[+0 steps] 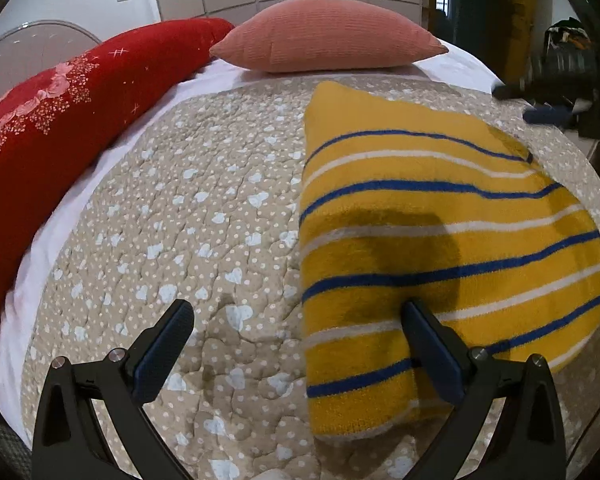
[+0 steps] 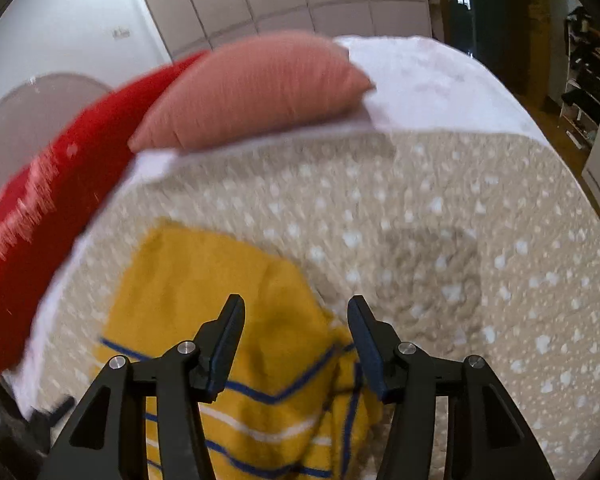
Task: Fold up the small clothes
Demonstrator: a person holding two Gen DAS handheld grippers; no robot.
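Mustard-yellow garment (image 1: 440, 216) with blue and white stripes, beige quilt (image 1: 188, 208) dotted white with pale hearts, white sheet (image 2: 428, 80), salmon-pink ribbed pillow (image 1: 324, 36), red bolster (image 1: 68, 112) with pink flowers and white sparkles, black grippers with dark blue pads (image 1: 166, 354)

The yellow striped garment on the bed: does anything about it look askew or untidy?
Yes. The yellow striped garment lies on the quilt in a lopsided shape. In the right wrist view one corner is bunched near the open right tongs, its stripes running at an angle to the rest. Nothing looks damaged or spilled.
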